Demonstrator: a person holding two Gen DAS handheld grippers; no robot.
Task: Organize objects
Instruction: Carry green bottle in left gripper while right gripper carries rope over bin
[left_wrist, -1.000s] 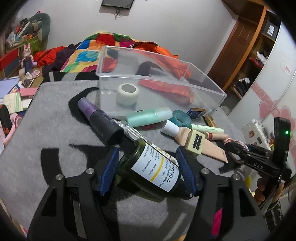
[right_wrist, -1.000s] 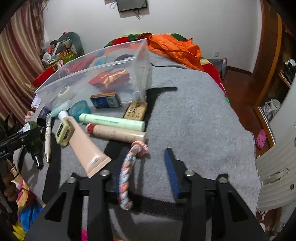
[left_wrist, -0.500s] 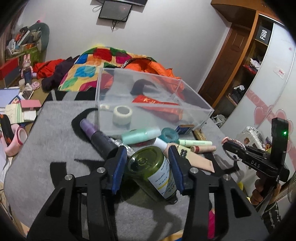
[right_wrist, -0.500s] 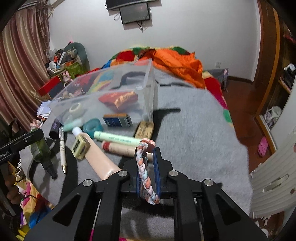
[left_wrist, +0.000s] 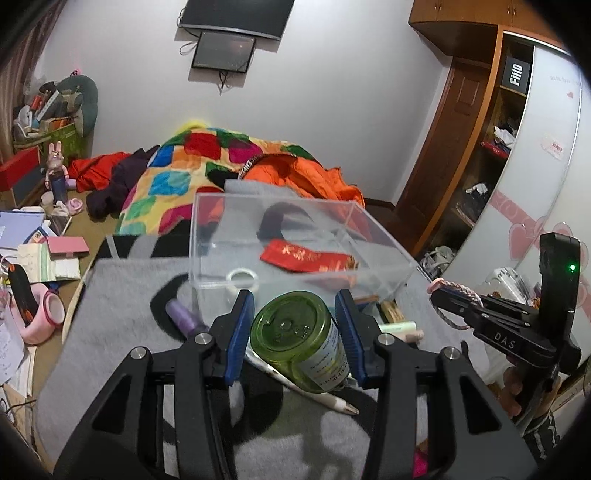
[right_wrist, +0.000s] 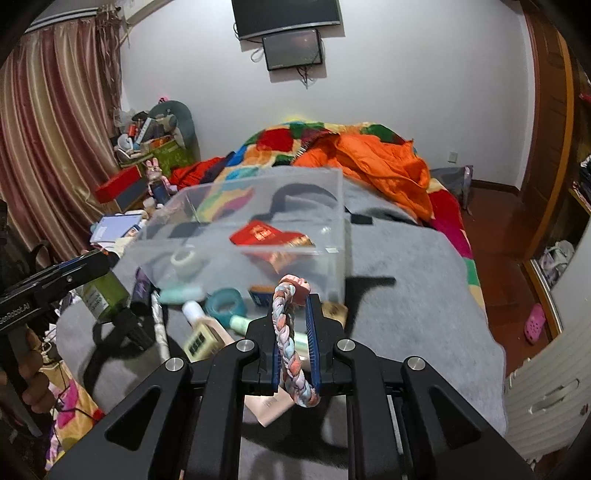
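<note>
Left gripper: the black two-finger tongs with blue pads (left_wrist: 295, 328) clamp a green glass bottle with a white label (left_wrist: 301, 339), its round base turned toward the camera, raised above the grey felt mat (left_wrist: 122, 332).
Right gripper: its blue-padded tongs (right_wrist: 295, 328) are pressed together on a braided pastel hair tie with a pink knot (right_wrist: 290, 332), which stands up between them and loops below.
Box: a clear rectangular plastic container (left_wrist: 295, 240) sits on the mat just beyond both grippers; inside lie a red and gold foil packet (left_wrist: 306, 256) and a white tape ring (left_wrist: 242, 277).
On the mat: in the right wrist view, in front of the container's near wall, a teal tape roll (right_wrist: 225, 302), a mint-green tube (right_wrist: 181, 293), a cream tube with a white cap (right_wrist: 201, 321) and a beige square clip with dark dots (right_wrist: 197, 341).
Under the bottle: a white pen (left_wrist: 314, 397) lies on the mat, with a dark purple-capped bottle (left_wrist: 183, 317) to its left.
Background: a patchwork quilt (left_wrist: 192, 166) and an orange jacket (right_wrist: 384, 166) cover the bed.
</note>
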